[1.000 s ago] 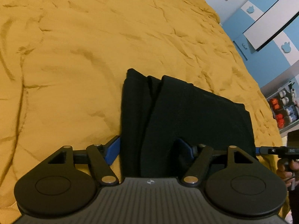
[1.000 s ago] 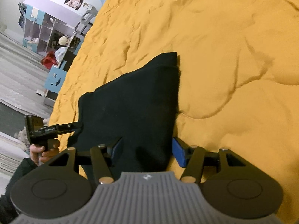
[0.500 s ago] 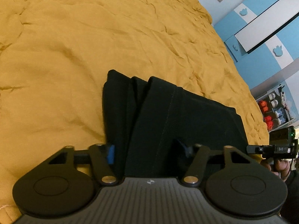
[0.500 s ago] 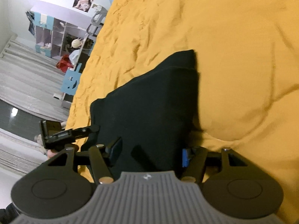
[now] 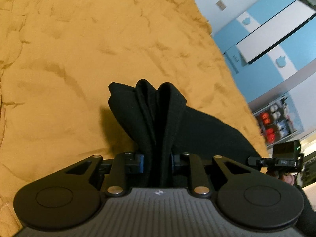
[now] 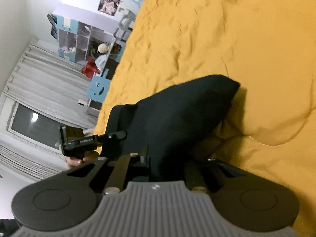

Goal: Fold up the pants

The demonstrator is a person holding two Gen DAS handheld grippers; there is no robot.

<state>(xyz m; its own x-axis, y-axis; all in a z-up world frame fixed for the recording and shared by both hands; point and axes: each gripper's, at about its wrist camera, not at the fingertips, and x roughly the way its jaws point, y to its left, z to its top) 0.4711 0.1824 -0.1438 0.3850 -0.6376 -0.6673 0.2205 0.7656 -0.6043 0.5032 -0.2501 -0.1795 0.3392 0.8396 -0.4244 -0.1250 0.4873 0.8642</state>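
The black pants point(image 5: 156, 116) lie folded on a yellow quilt point(image 5: 69, 59). My left gripper point(image 5: 157, 163) is shut on one edge of the pants, with several bunched layers standing up between its blue pads. My right gripper point(image 6: 167, 169) is shut on the opposite edge of the pants point(image 6: 177, 108), which rise off the quilt point(image 6: 246, 39) and sag between the two grippers. The right gripper shows at the right edge of the left wrist view point(image 5: 254, 161). The left gripper shows at the left of the right wrist view point(image 6: 116, 135).
The quilt covers a bed that stretches far ahead in both views. A blue and white wardrobe point(image 5: 272, 39) stands beyond the bed's right edge. Shelves point(image 6: 83, 45) and grey curtains point(image 6: 43, 83) stand beyond its left edge.
Both grippers have closed on the pants' edges. They have lifted the near end, so the fabric now bunches and hangs above the quilt.
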